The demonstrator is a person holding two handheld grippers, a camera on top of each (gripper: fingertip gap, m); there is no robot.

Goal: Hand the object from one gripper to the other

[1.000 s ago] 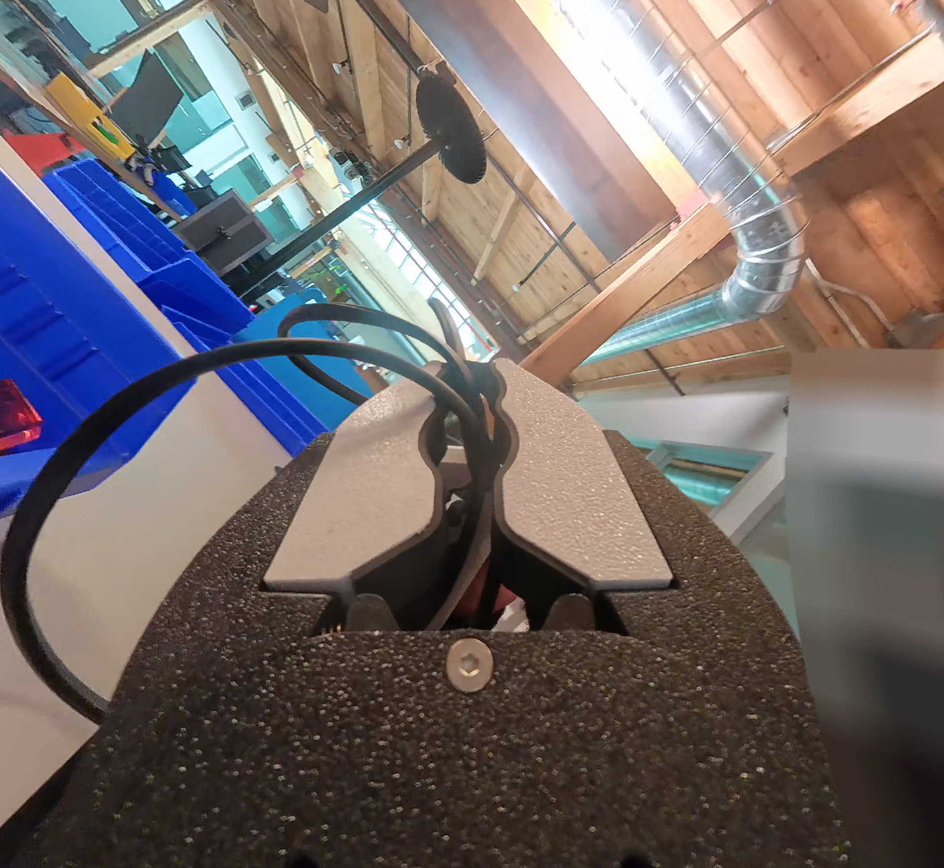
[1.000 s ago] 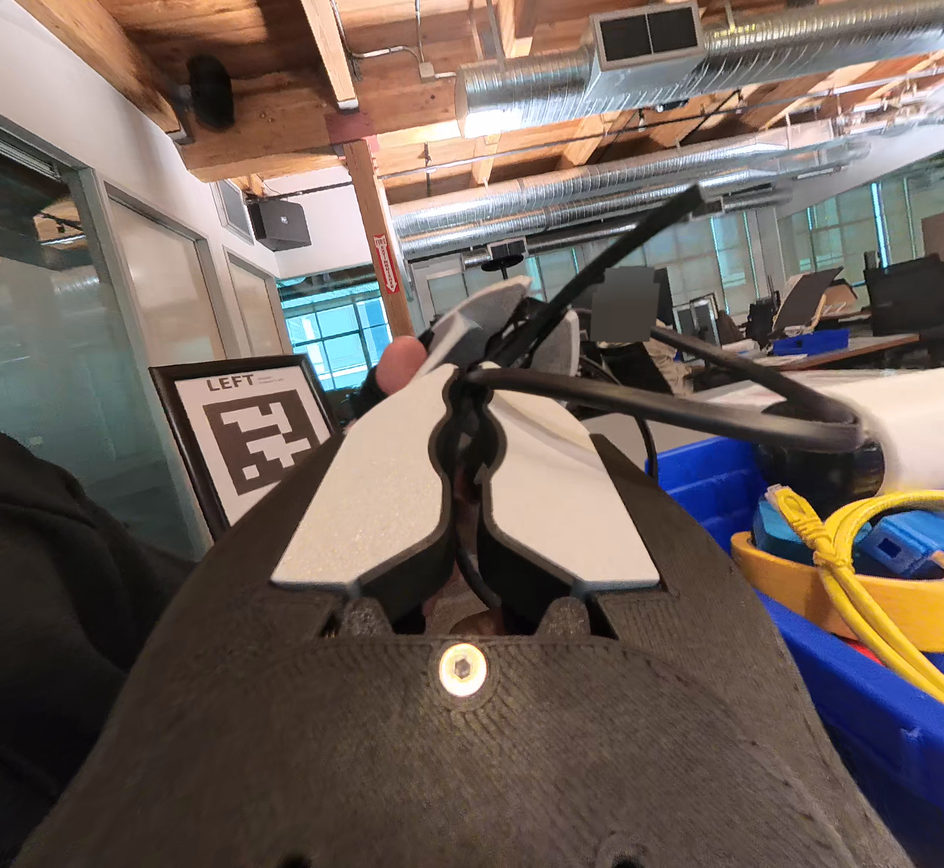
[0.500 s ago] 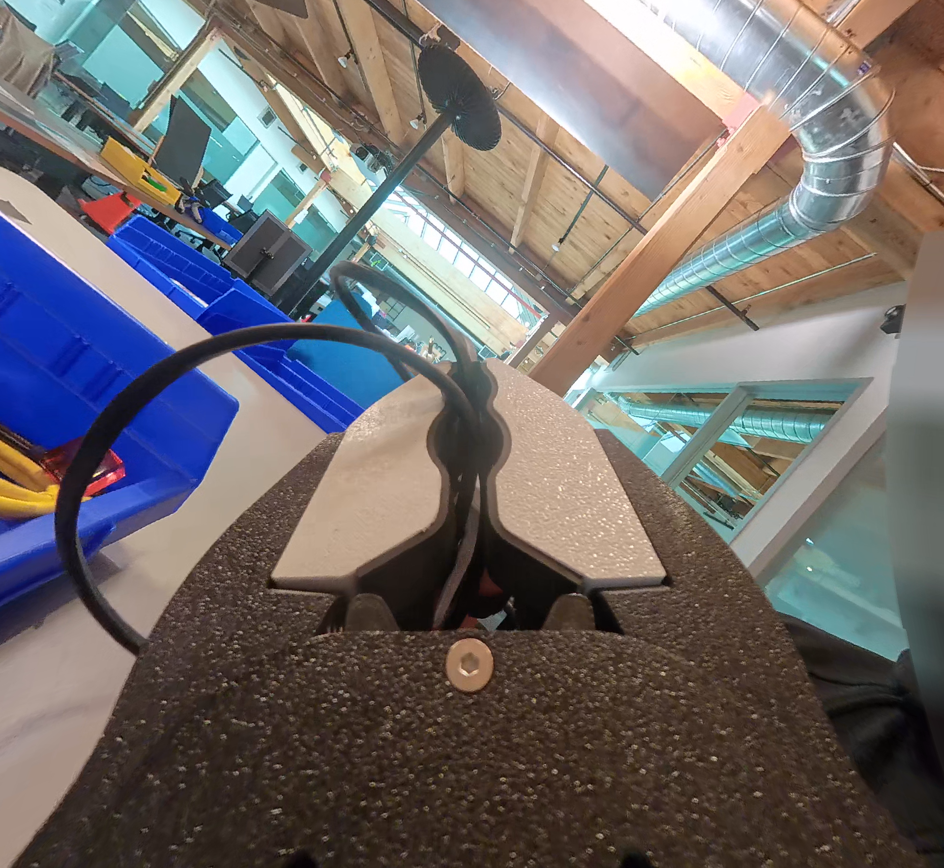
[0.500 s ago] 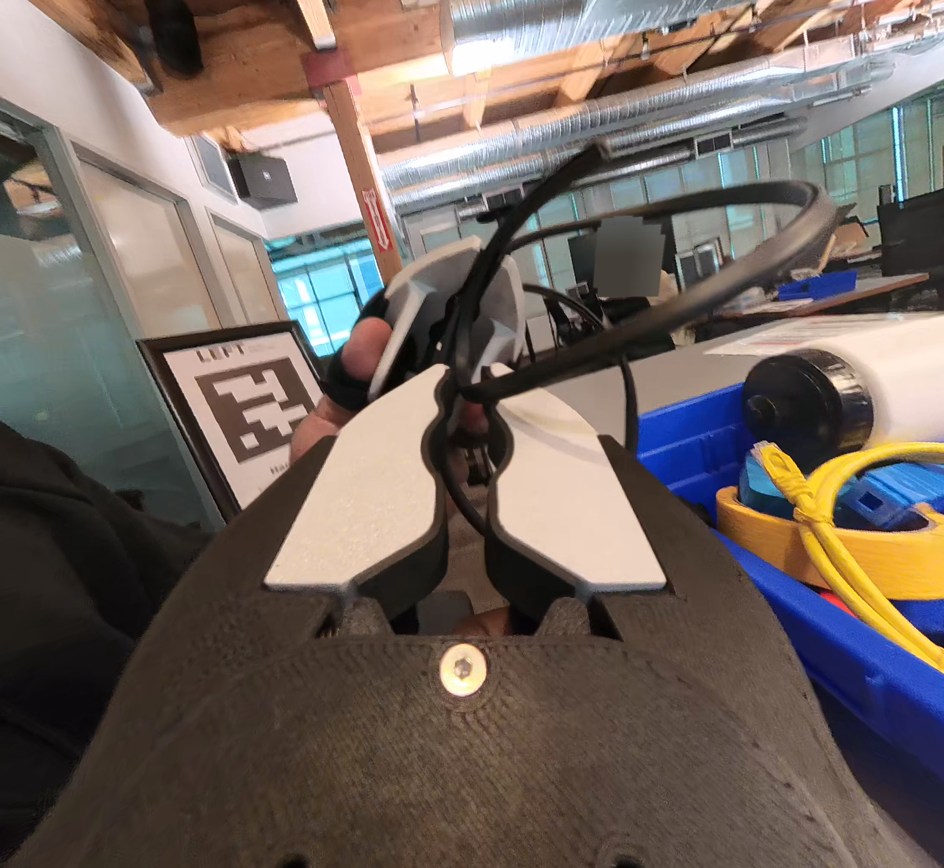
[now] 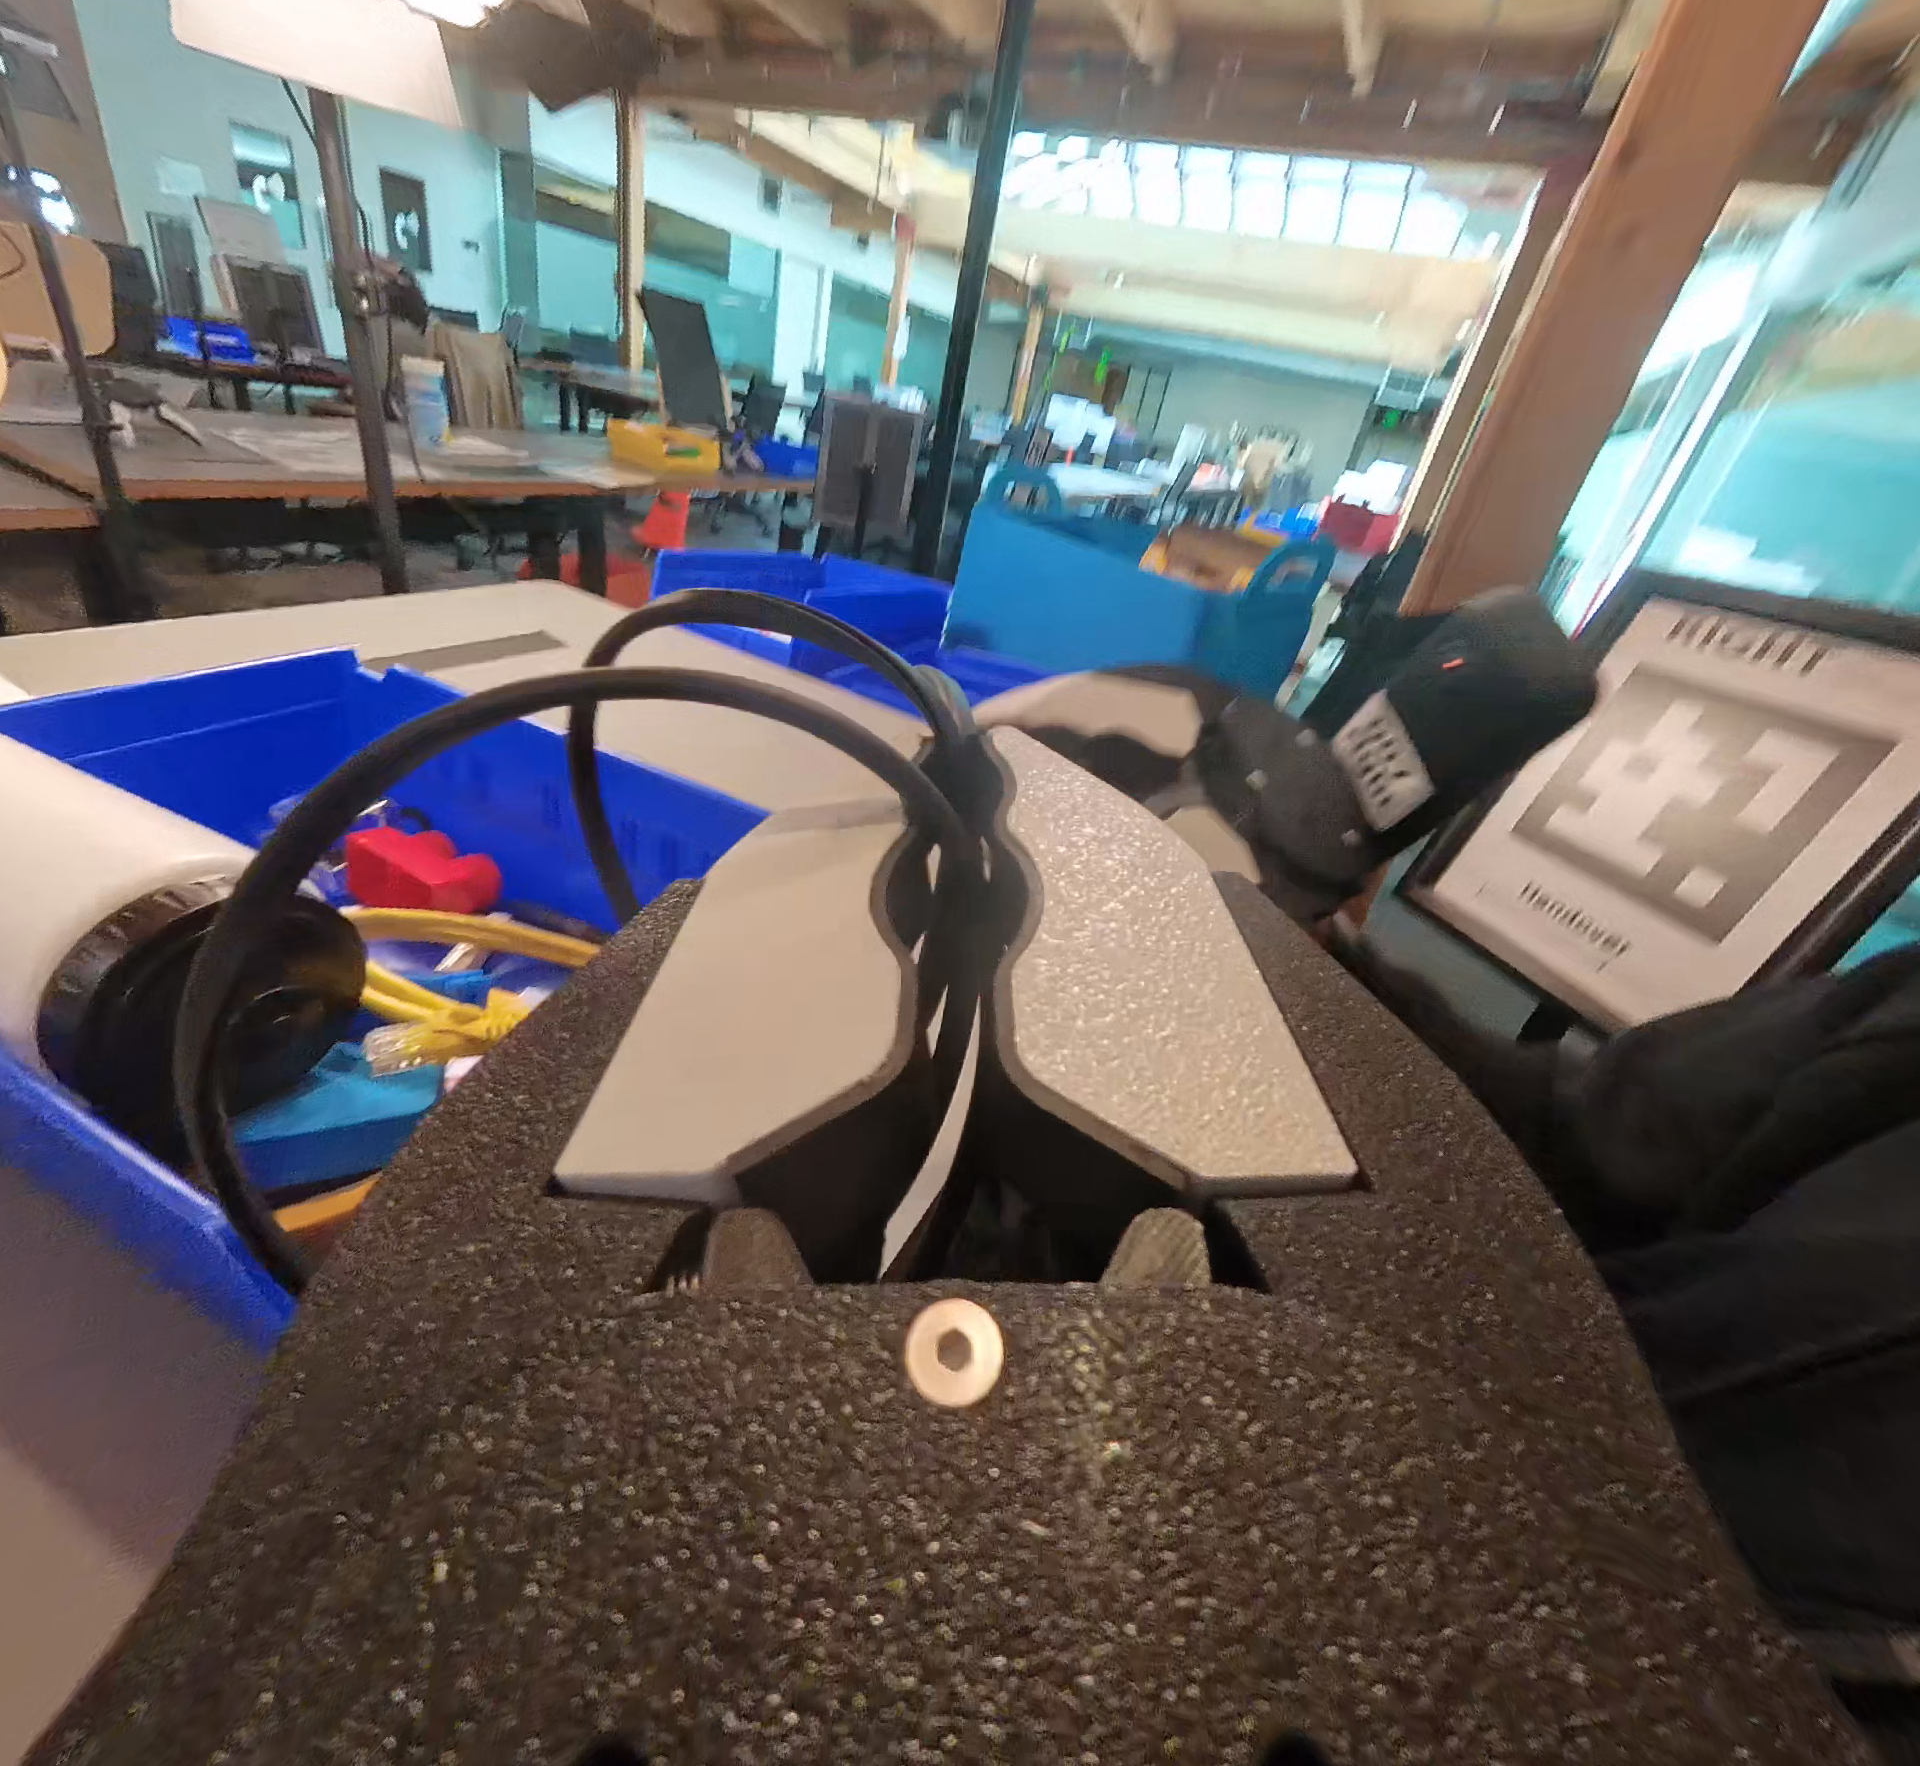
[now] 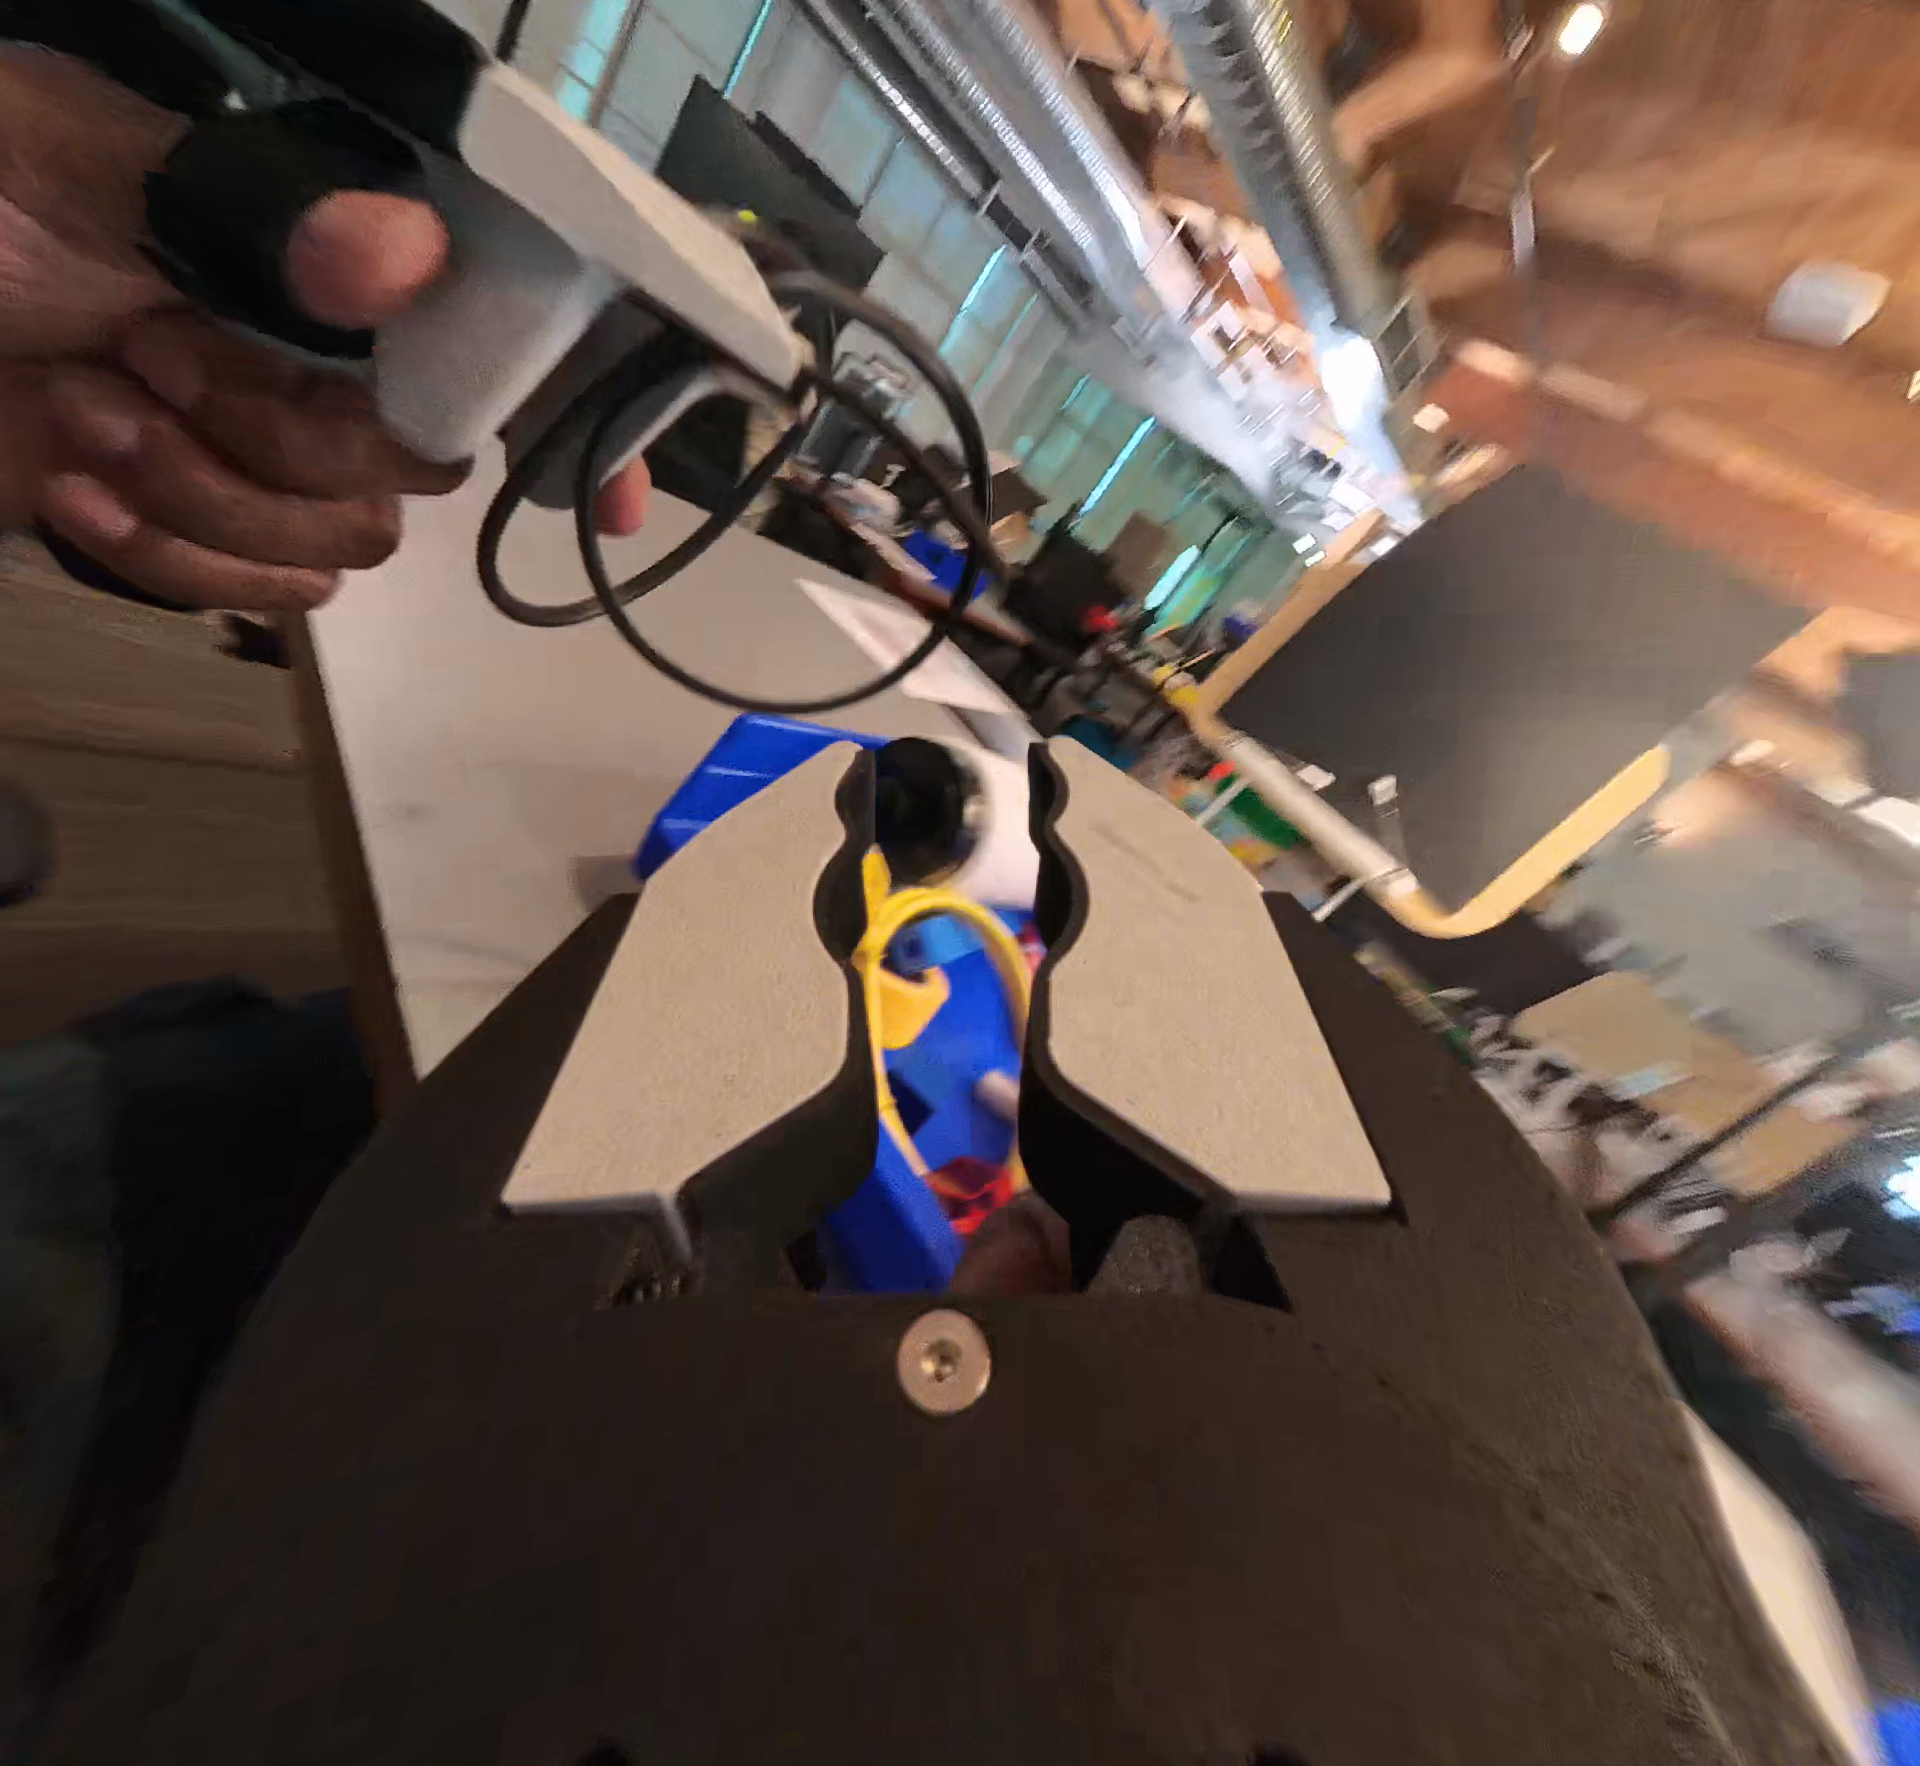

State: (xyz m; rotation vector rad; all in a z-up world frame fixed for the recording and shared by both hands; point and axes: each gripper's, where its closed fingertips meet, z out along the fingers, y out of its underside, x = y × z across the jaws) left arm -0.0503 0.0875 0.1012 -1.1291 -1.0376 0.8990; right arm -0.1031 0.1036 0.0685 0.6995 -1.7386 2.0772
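Note:
A thin black cable [image 5: 623,677] coiled in loops is the object. My left gripper [image 5: 961,760] is shut on it where the loops cross, and the loops arch out to the left above the bin. In the right wrist view the left gripper [image 6: 795,386] sits at the upper left, held by a hand [image 6: 208,428], with the cable [image 6: 790,708] hanging from its tip. My right gripper [image 6: 945,760] is open and empty, below and apart from the cable. Part of it shows behind the left fingers [image 5: 1143,729].
A blue bin [image 5: 499,781] on the grey table [image 5: 208,636] holds a yellow cable [image 5: 457,927], a red block and a white roll with a black end cap [image 5: 104,885]. A framed tag board [image 5: 1704,802] stands at the right. More blue bins are behind. Some 7 cm of space lies between my two pairs of fingers.
Both grippers were shut on the cable. The right gripper has opened, let go and drawn back and down. The left gripper keeps the cable and has tilted down toward the table.

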